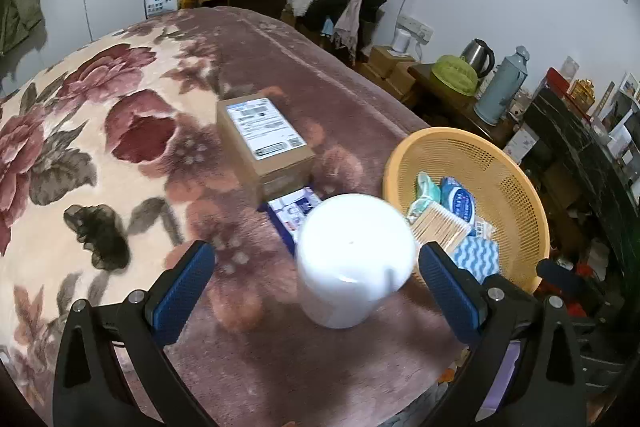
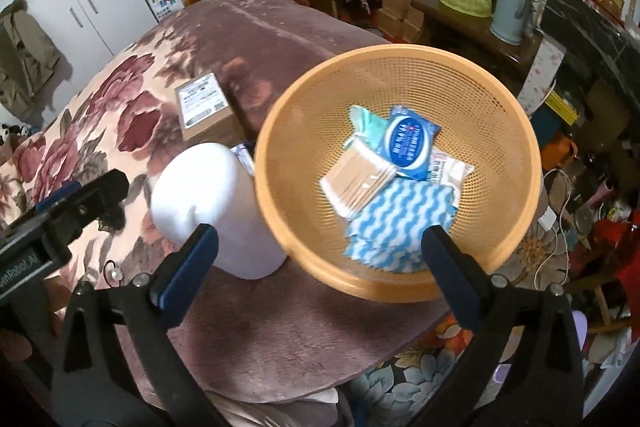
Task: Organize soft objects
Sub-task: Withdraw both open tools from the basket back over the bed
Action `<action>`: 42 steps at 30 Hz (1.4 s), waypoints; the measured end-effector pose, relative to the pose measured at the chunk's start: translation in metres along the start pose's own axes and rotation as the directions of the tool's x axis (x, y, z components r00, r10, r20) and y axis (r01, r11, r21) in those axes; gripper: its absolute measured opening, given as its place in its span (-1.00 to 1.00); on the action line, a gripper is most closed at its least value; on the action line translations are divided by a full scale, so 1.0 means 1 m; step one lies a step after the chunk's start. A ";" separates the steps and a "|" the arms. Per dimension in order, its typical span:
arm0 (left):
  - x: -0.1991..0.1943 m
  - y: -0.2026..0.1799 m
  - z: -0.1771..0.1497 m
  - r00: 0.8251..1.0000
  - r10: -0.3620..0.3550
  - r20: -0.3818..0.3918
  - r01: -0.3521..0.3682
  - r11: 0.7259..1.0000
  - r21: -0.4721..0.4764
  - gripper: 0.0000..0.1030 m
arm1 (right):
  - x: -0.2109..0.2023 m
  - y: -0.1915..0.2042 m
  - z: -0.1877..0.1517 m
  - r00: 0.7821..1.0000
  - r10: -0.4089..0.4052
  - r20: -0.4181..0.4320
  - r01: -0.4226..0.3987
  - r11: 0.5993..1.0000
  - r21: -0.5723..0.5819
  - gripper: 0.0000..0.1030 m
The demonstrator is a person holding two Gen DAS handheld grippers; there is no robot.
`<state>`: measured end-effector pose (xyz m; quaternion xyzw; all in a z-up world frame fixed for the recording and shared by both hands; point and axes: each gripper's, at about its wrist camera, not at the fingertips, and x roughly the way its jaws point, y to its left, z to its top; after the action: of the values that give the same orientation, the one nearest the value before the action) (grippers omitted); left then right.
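Observation:
A white roll stands upright on the plush bed cover, between the wide-apart fingers of my left gripper; the pads do not press it. Next to it on the right sits an orange mesh basket. My right gripper hangs open over the basket's near rim, holding nothing. In the basket lie a blue-and-white wavy cloth, a cotton swab pack, a blue packet and a teal packet. The roll touches the basket's left side.
A cardboard box with a shipping label lies behind the roll, and a blue-and-white packet lies flat between them. The bed's edge drops off right of the basket toward a low table with a kettle and flask.

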<state>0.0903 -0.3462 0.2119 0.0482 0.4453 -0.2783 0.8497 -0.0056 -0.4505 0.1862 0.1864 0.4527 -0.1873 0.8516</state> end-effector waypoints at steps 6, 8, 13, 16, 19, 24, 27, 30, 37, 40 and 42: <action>-0.010 0.030 -0.009 1.000 0.025 0.004 -0.025 0.999 -0.038 0.99 | -0.003 0.032 -0.002 1.000 0.008 0.006 -0.007 0.998 -0.055 0.99; -0.012 0.043 -0.012 0.999 0.036 0.002 -0.036 0.998 -0.055 0.99 | -0.003 0.043 -0.002 1.000 0.012 0.004 -0.011 0.997 -0.074 0.99; -0.020 0.073 -0.022 0.998 0.059 0.002 -0.058 0.994 -0.093 0.99 | -0.001 0.071 -0.005 1.000 0.024 -0.001 -0.024 0.992 -0.122 0.99; -0.024 0.090 -0.027 0.997 0.071 0.001 -0.070 0.991 -0.115 0.99 | 0.000 0.086 -0.008 0.999 0.032 -0.007 -0.032 0.988 -0.148 0.99; -0.027 0.106 -0.033 0.997 0.082 0.000 -0.081 0.987 -0.135 0.99 | 0.002 0.102 -0.012 0.999 0.039 -0.014 -0.041 0.984 -0.175 0.99; -0.033 0.128 -0.043 0.995 0.095 -0.006 -0.094 0.982 -0.165 0.99 | 0.004 0.124 -0.019 0.999 0.048 -0.026 -0.052 0.975 -0.216 0.99; -0.036 0.138 -0.048 0.995 0.098 -0.008 -0.098 0.979 -0.178 0.99 | 0.005 0.135 -0.023 0.998 0.050 -0.031 -0.056 0.971 -0.234 0.99; -0.038 0.148 -0.053 0.995 0.102 -0.010 -0.102 0.977 -0.188 0.98 | 0.006 0.146 -0.026 0.998 0.052 -0.037 -0.060 0.967 -0.249 0.99; -0.041 0.170 -0.062 0.993 0.114 -0.014 -0.114 0.969 -0.220 0.98 | 0.011 0.169 -0.034 0.997 0.056 -0.051 -0.068 0.956 -0.285 0.99; -0.041 0.180 -0.067 0.993 0.118 -0.020 -0.119 0.965 -0.233 0.99 | 0.013 0.177 -0.038 0.997 0.055 -0.056 -0.069 0.953 -0.295 0.99; -0.041 0.187 -0.071 0.992 0.121 -0.023 -0.123 0.962 -0.244 0.99 | 0.015 0.182 -0.040 0.997 0.055 -0.062 -0.071 0.951 -0.301 0.99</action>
<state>0.1168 -0.1483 0.1706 -0.0287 0.4756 -0.1684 0.8629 0.0633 -0.2764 0.1793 0.0728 0.4922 -0.0835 0.8634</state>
